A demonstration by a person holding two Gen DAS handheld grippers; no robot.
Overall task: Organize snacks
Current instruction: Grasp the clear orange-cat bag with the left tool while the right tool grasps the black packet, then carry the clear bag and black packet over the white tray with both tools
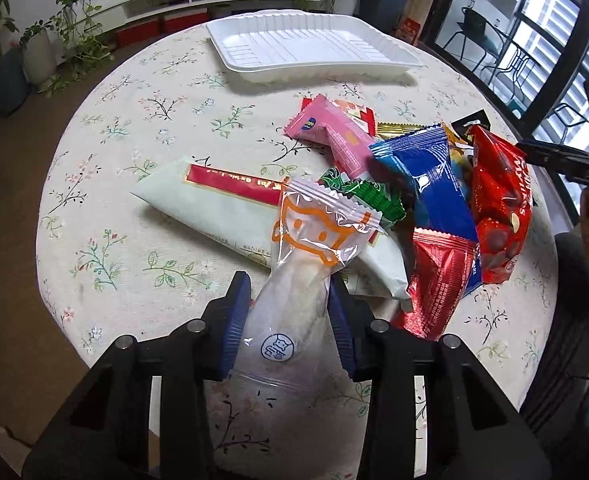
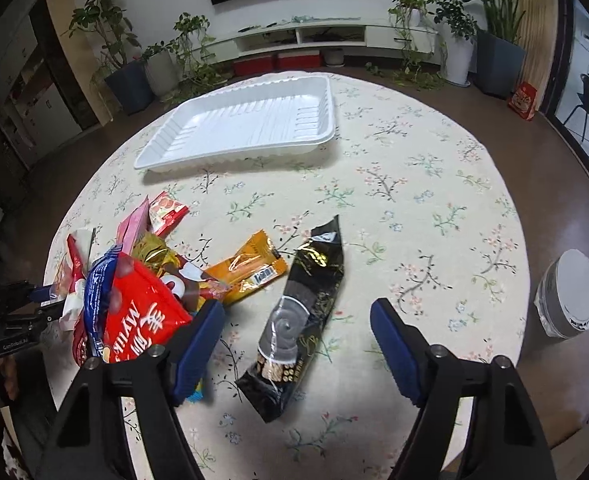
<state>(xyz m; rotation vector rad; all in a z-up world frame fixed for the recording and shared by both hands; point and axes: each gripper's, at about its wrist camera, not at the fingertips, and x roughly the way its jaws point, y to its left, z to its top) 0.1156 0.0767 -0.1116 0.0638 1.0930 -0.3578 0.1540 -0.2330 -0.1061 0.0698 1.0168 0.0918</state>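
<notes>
- 1 white tray (image 2: pixel 254 120), far edge of table (image 2: pixel 414 200)
- approx. 11 snack packs (image 1: pixel 422 184), near-left edge
- 2 grippers (image 1: pixel 290 312) (image 2: pixel 296 340)
- 1 bin (image 2: pixel 570 296) on floor

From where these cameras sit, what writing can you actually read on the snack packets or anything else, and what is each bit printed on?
"MYLIKES", partly cut off, upside down: big red bag.
"GenRobot.AI", small: black body of the left gripper.
Orange cat-face drawing and a blue round stamp, characters unreadable: clear packet held in the left gripper.
Red strip with lettering, too blurred: white pouch.
Print on the blue packet, black packet and orange packet: too small.
</notes>
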